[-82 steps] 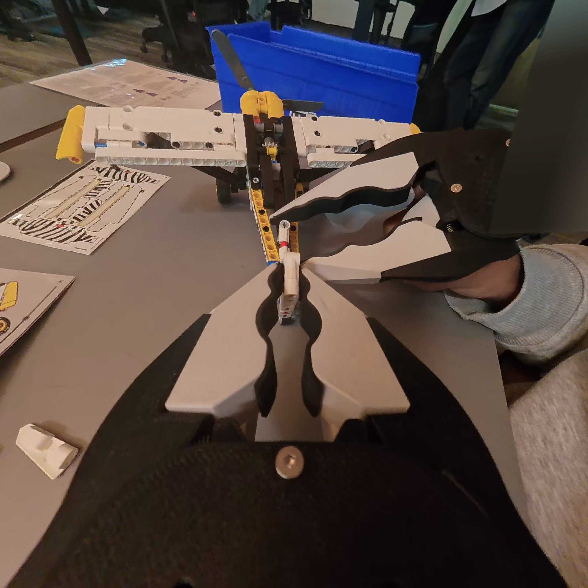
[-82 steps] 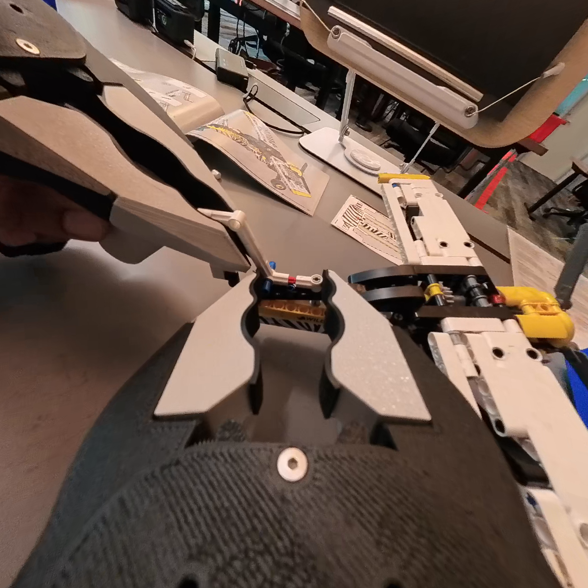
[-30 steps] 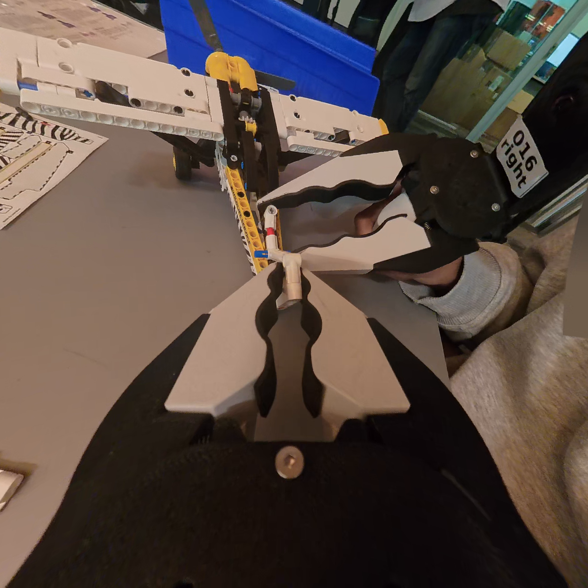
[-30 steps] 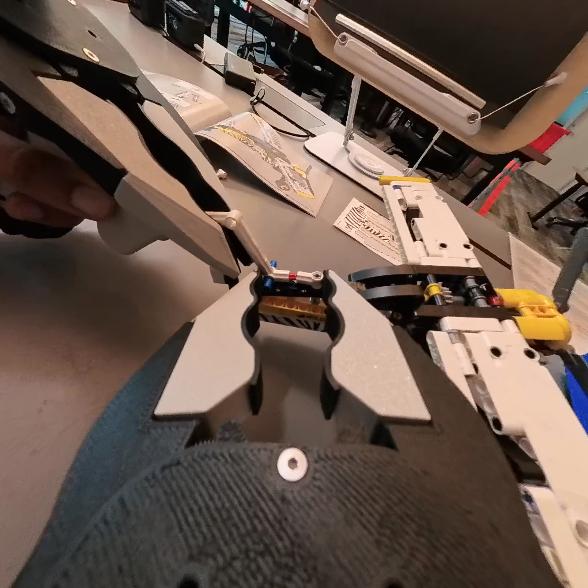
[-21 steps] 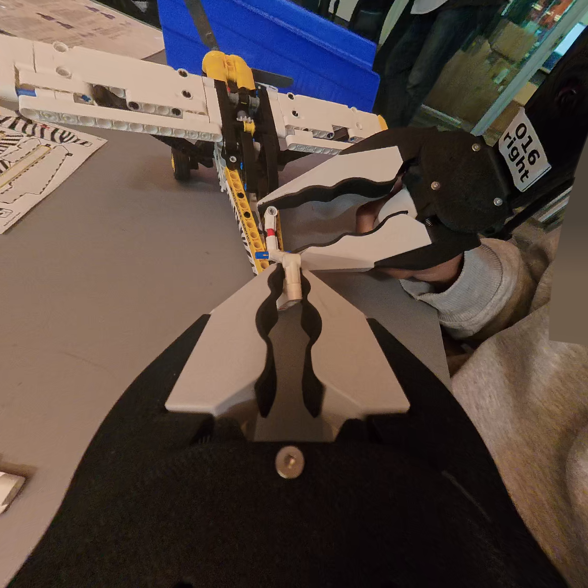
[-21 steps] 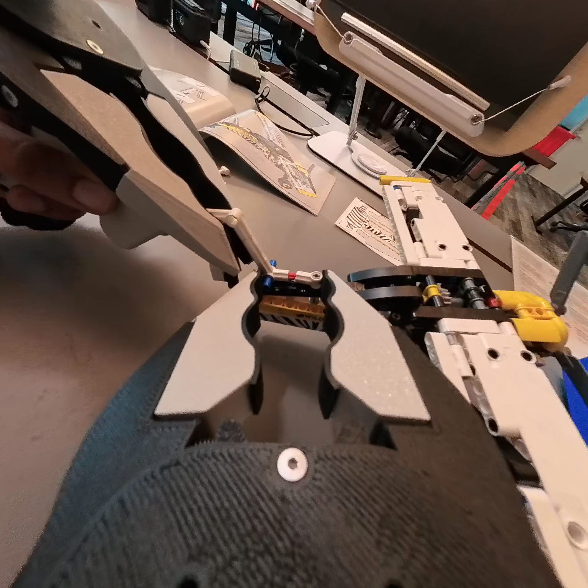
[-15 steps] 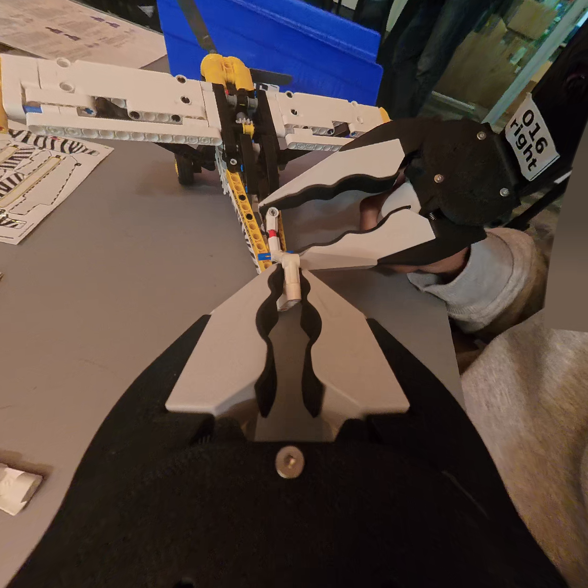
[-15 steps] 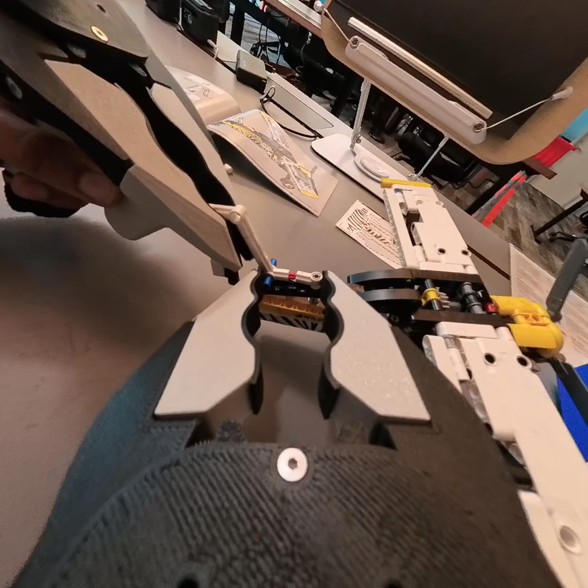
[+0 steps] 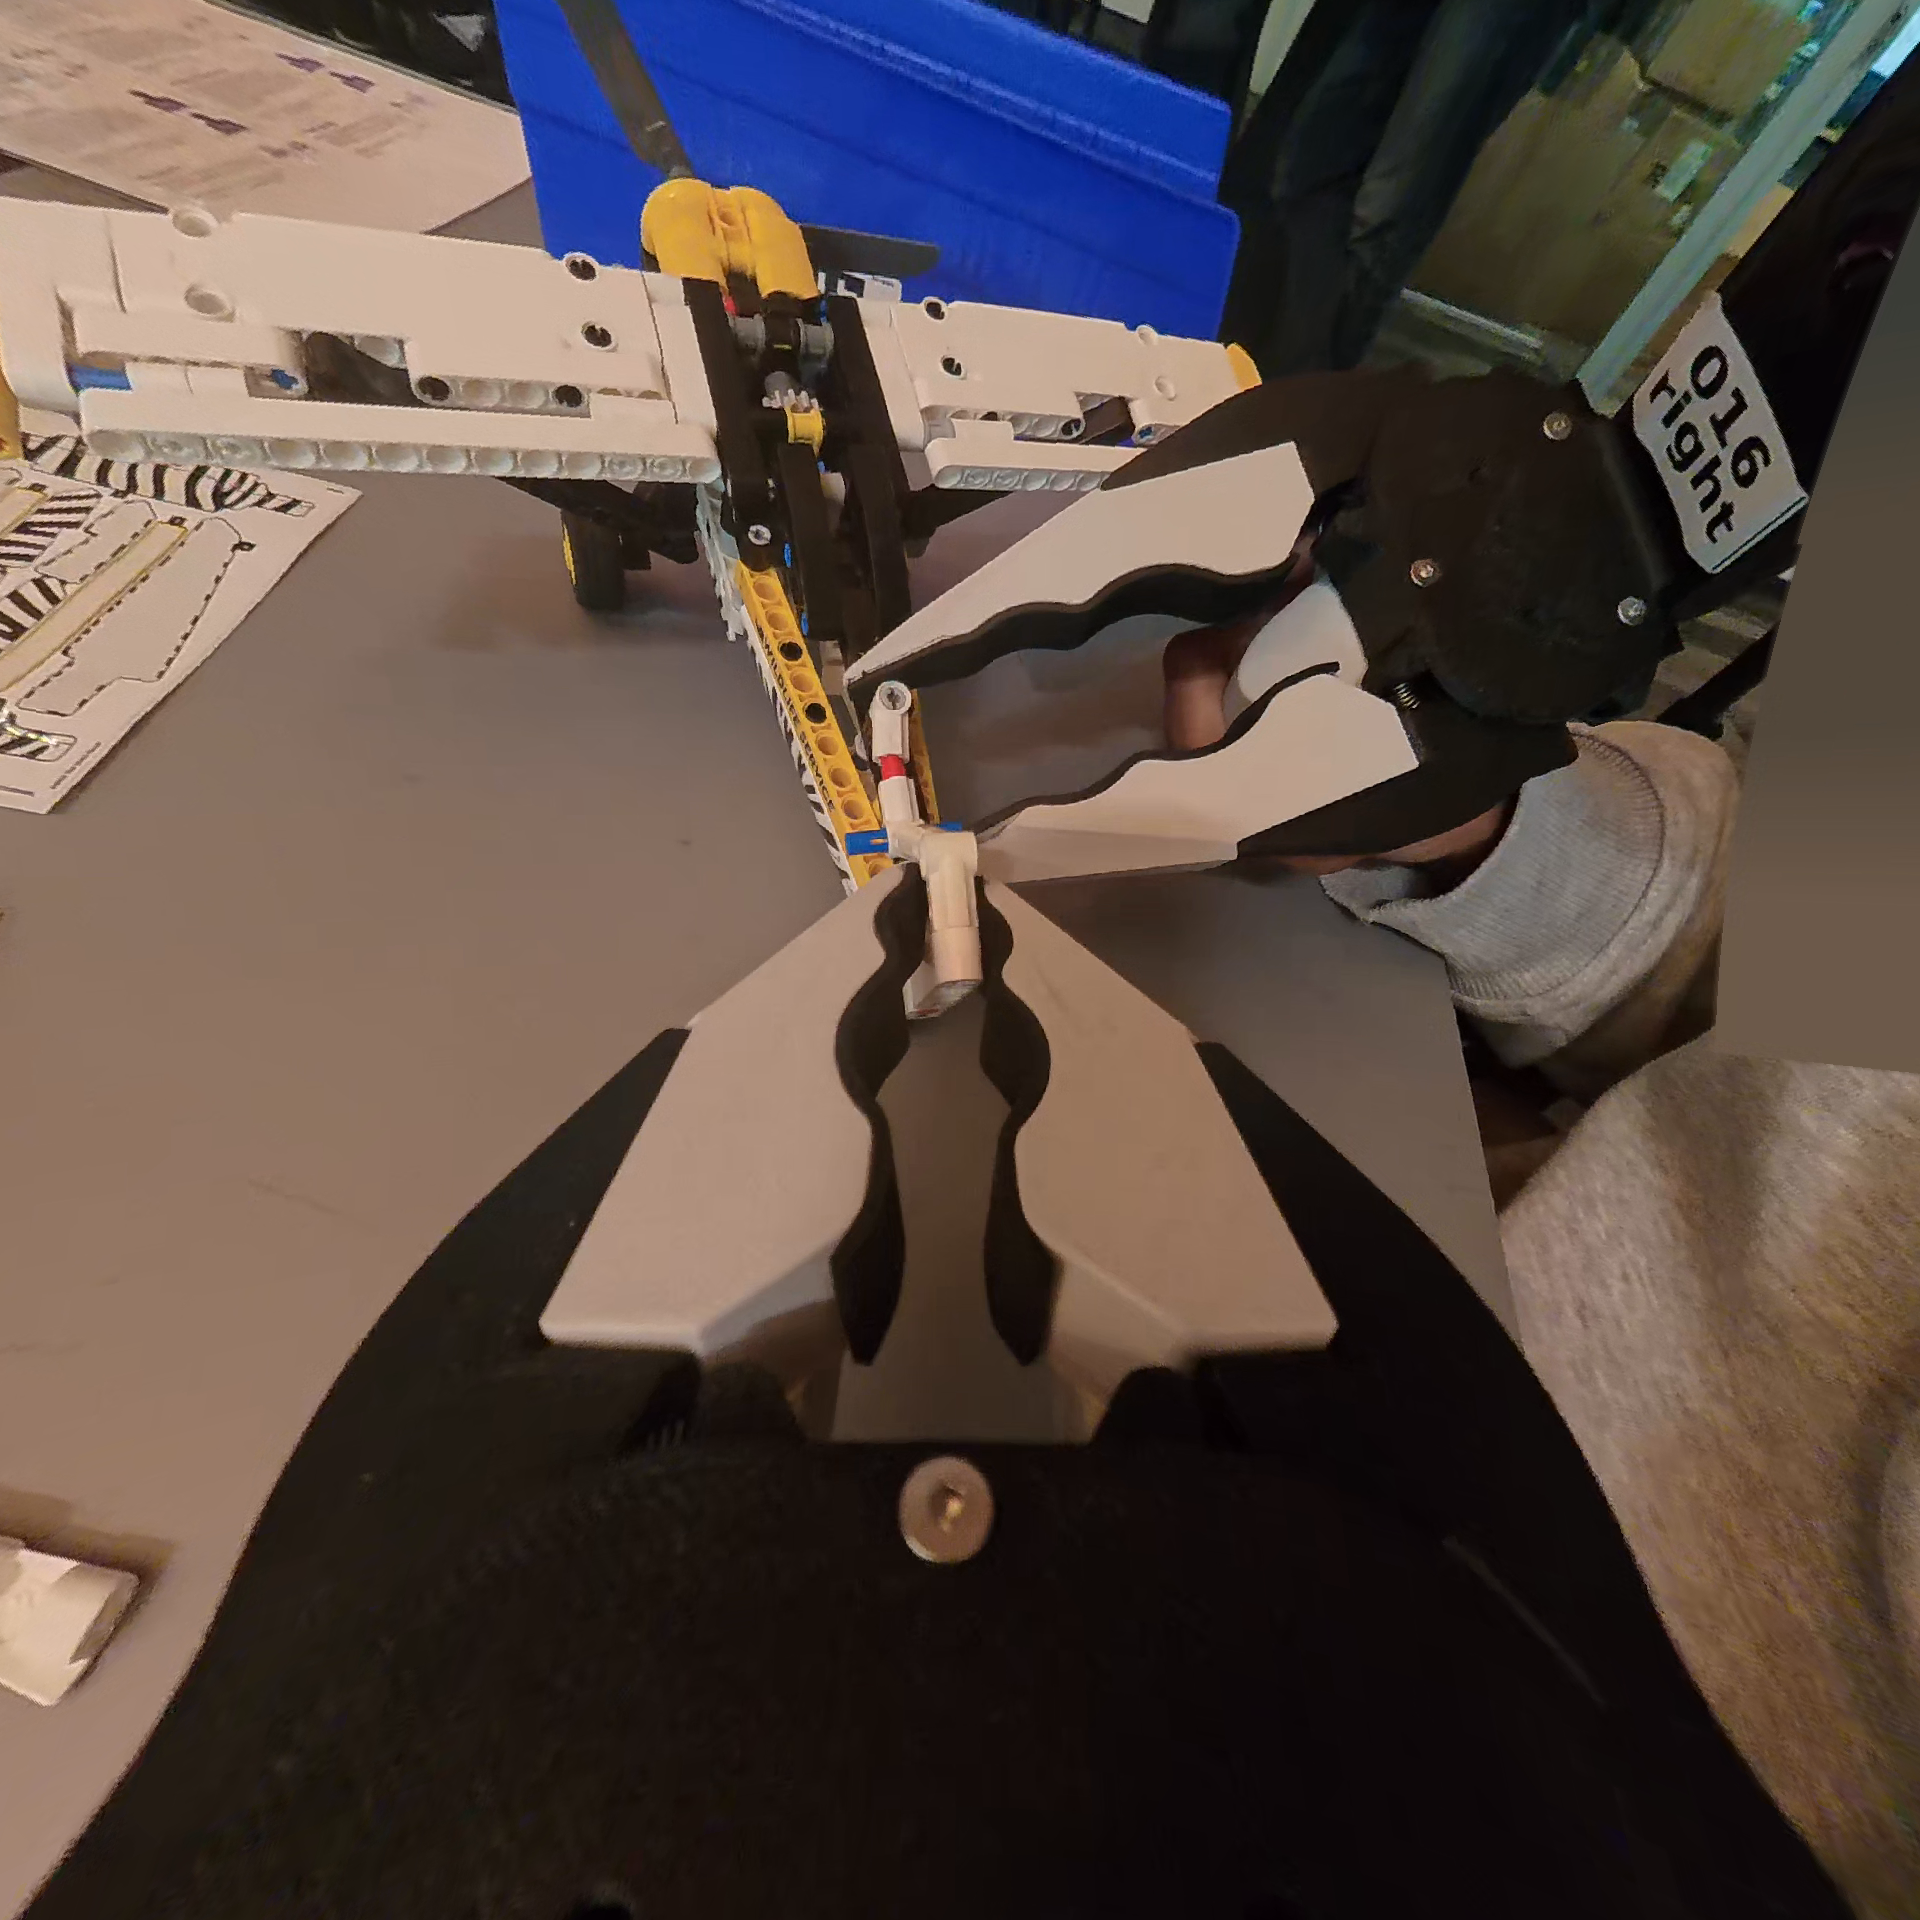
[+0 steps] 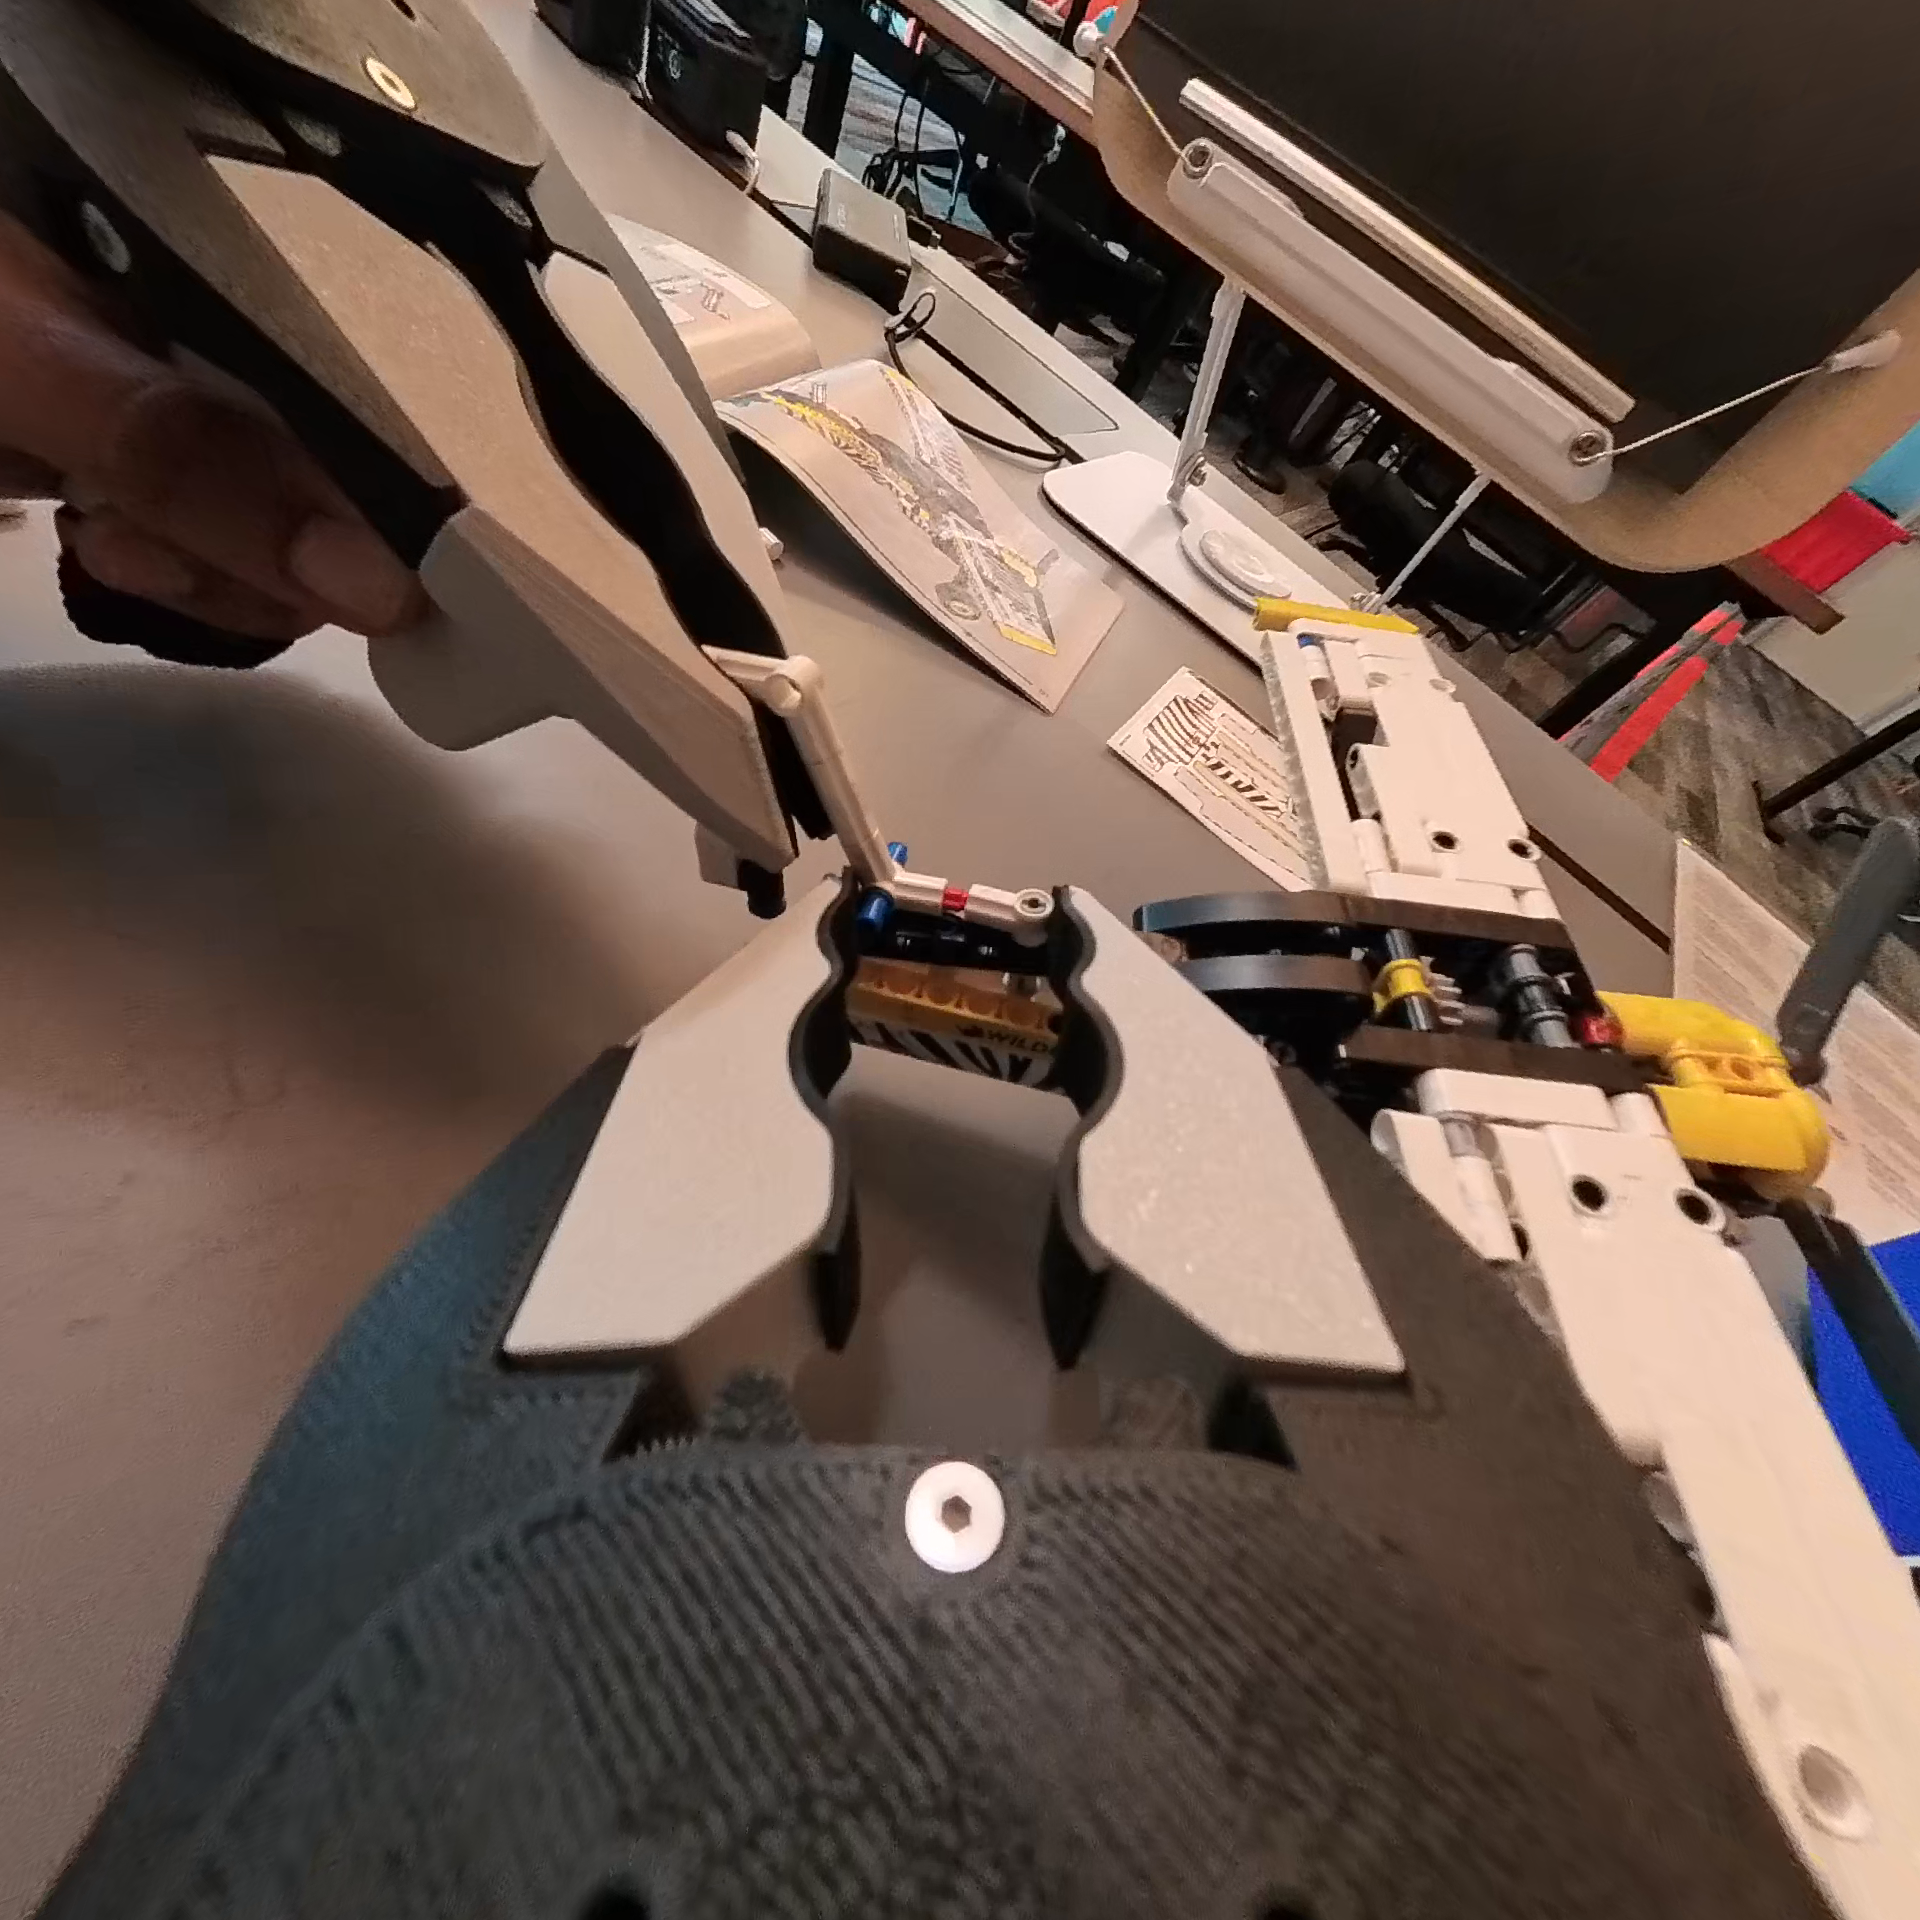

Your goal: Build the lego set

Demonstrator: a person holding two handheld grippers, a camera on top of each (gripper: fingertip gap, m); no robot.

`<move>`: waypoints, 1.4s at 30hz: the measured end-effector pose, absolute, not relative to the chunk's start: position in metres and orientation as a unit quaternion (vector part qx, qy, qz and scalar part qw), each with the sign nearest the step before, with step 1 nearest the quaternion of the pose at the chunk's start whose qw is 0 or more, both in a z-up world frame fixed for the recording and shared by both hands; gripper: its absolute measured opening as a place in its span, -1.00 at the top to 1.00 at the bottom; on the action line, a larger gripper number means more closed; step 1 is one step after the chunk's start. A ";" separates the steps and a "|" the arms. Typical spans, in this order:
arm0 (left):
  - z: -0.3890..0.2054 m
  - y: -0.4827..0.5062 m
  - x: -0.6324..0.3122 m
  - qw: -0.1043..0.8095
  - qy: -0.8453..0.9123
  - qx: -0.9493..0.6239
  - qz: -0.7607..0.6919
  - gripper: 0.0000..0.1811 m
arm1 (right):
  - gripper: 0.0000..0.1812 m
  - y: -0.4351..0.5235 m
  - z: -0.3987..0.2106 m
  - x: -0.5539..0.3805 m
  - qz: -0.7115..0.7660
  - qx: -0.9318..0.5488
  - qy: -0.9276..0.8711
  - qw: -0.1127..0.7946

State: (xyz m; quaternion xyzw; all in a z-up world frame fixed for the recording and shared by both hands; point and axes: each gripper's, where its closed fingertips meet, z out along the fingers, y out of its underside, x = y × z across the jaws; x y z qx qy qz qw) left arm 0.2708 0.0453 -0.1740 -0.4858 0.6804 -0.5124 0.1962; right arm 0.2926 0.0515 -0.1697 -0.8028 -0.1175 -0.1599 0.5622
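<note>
Grey table: bare stretch at its left, right edge close beside both grippers. Lego plane stands mid-table before a blue bin; its yellow tail beam points to the near edge. Right gripper clenched across the beam end. Left gripper grasps a white link joined to that end. Sticker sheet near left edge; white tag with writing on the right gripper.

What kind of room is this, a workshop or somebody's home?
Probably an office or lab: a long grey desk carrying a monitor on a white stand, black office chairs behind, and a blue plastic bin.
</note>
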 end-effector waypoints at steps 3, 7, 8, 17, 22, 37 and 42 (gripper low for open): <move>-0.174 0.046 0.271 0.193 0.677 -0.488 -0.517 0.94 | 0.61 0.052 -0.170 0.292 -0.163 -0.803 -0.116 0.561; -0.174 0.045 0.271 0.193 0.676 -0.488 -0.517 0.94 | 0.62 0.051 -0.170 0.293 -0.165 -0.804 -0.114 0.559; -0.174 0.044 0.271 0.193 0.676 -0.488 -0.517 0.93 | 0.62 0.051 -0.170 0.293 -0.166 -0.805 -0.114 0.559; -0.174 0.042 0.270 0.193 0.682 -0.478 -0.519 0.93 | 0.49 0.051 -0.170 0.287 -0.166 -0.794 -0.140 0.568; -0.175 0.042 0.268 0.199 0.695 -0.466 -0.510 0.93 | 0.46 0.052 -0.174 0.285 -0.152 -0.797 -0.147 0.566; -0.177 0.043 0.267 0.187 0.716 -0.445 -0.504 0.93 | 0.60 0.052 -0.171 0.289 -0.142 -0.800 -0.129 0.568; -0.176 0.042 0.267 0.173 0.724 -0.435 -0.506 0.92 | 0.60 0.052 -0.170 0.290 -0.133 -0.800 -0.119 0.572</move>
